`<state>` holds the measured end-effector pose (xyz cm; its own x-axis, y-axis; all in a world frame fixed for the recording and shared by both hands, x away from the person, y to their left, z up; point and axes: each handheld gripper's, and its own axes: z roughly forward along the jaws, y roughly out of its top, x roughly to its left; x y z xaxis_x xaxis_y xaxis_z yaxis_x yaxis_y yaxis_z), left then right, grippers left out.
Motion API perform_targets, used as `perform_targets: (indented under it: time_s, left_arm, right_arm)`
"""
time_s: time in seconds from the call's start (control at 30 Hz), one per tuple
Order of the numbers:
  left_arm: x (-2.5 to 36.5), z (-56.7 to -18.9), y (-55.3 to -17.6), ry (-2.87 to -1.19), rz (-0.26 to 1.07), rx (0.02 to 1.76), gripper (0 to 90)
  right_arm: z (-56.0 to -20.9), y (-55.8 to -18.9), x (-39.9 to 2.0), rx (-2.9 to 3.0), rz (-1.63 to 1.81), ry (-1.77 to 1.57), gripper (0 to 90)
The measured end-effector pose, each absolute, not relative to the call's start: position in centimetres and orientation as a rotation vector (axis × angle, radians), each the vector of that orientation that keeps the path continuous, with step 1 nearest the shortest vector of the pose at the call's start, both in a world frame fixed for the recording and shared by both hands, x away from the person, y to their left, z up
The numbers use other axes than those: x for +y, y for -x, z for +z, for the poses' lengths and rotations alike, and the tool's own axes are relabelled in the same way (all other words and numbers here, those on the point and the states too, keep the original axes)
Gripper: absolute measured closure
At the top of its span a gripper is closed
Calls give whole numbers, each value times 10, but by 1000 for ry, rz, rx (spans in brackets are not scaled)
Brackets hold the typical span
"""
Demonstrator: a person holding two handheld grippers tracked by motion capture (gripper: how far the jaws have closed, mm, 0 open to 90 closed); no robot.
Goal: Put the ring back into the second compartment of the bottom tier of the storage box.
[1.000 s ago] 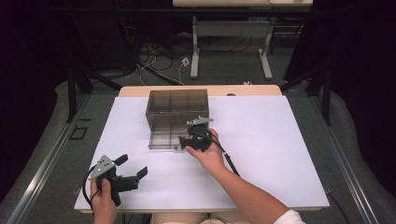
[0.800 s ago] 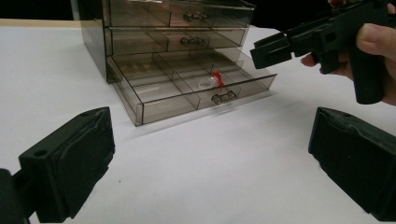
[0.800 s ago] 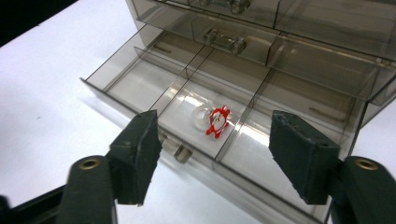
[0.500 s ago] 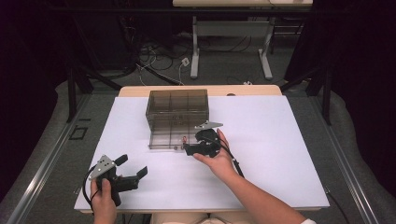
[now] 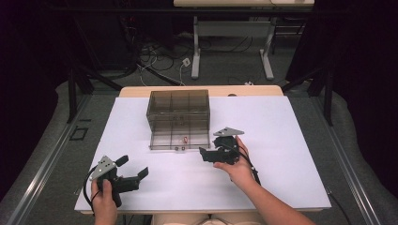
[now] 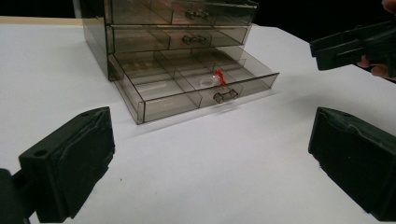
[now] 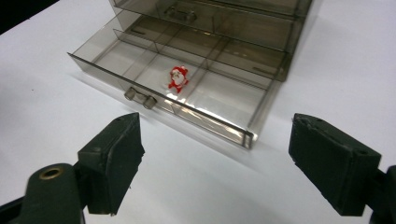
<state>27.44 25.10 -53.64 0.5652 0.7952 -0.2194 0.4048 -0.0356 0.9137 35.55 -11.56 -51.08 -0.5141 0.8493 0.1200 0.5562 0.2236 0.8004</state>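
A smoky clear drawer cabinet (image 5: 178,108) stands at the middle back of the white table. Its bottom drawer (image 5: 179,140) (image 6: 196,86) (image 7: 163,84) is pulled out. A tiny red and white Santa figure (image 5: 185,138) (image 6: 218,77) (image 7: 177,77) lies in the drawer's front middle compartment, behind the handle (image 7: 140,99). My right gripper (image 5: 205,154) (image 7: 217,163) hovers just right of the open drawer, pointing left at it, jaws wide open and empty. My left gripper (image 5: 133,167) (image 6: 210,163) rests near the front left edge, open and empty, facing the cabinet. The right gripper (image 6: 350,44) also appears at the top right of the left gripper view.
The white table top (image 5: 281,140) spreads bare around the cabinet. The two upper drawers (image 6: 187,23) are closed. Behind the table, cables (image 5: 159,56) and a desk frame (image 5: 230,42) stand on the floor.
My right gripper has drawn back from over the open drawer, moving right and toward the person. The left gripper has stayed put.
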Motion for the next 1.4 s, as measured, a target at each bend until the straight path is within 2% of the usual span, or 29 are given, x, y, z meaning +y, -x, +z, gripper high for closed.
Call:
perform_targets:
  time_s: [0.63, 0.8, 1.4]
  left_arm:
    - [248, -537, -275, -1668, 430, 1024, 5]
    - [247, -537, -274, -1672, 432, 1025, 5]
    - [248, -537, -273, -1672, 438, 1035, 5]
  right_arm:
    - [-518, -323, -177, 2020, 1178, -1349, 127]
    - [-520, -317, -194, 2007, 1173, -1373, 75]
    - [-531, -297, -240, 1919, 1144, -1418, 0]
